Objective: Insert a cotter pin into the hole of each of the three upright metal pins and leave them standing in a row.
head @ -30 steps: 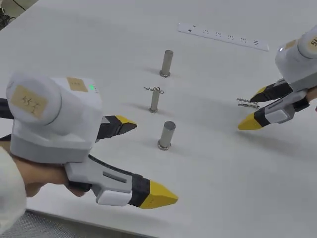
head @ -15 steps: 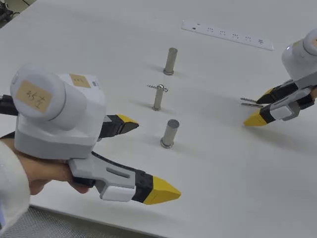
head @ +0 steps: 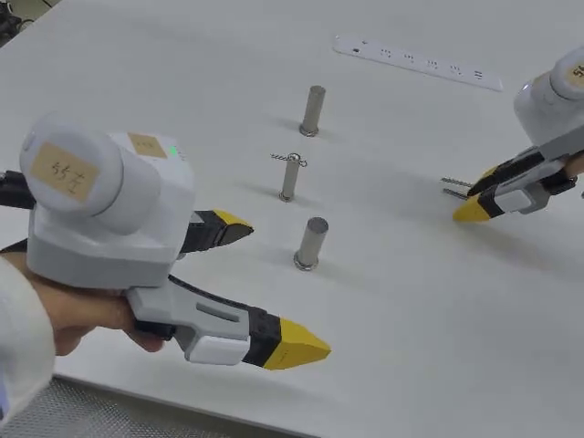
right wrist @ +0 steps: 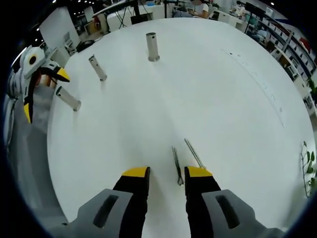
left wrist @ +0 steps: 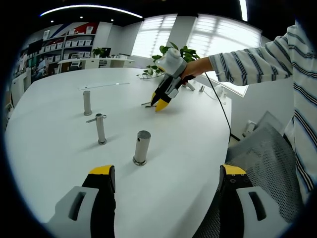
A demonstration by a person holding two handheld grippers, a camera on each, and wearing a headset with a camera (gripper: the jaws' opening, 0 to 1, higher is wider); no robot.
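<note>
Right gripper, jaws narrowly apart, straddles a loose cotter pin at 3 o'clock of the middle upright pin (already cottered), presumably to grasp it; left gripper hovers wide open at 8 o'clock.

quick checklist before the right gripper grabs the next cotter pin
1. Right gripper open: ok.
2. Loose cotter pins at its tips: ok, two lie there.
3. Just one between the jaws: cannot tell, they lie close together.
4. Middle metal pin carries an inserted cotter pin: ok.
5. Near metal pin and far metal pin upright: ok.
6. Left gripper open, apart from the row: ok.
</note>
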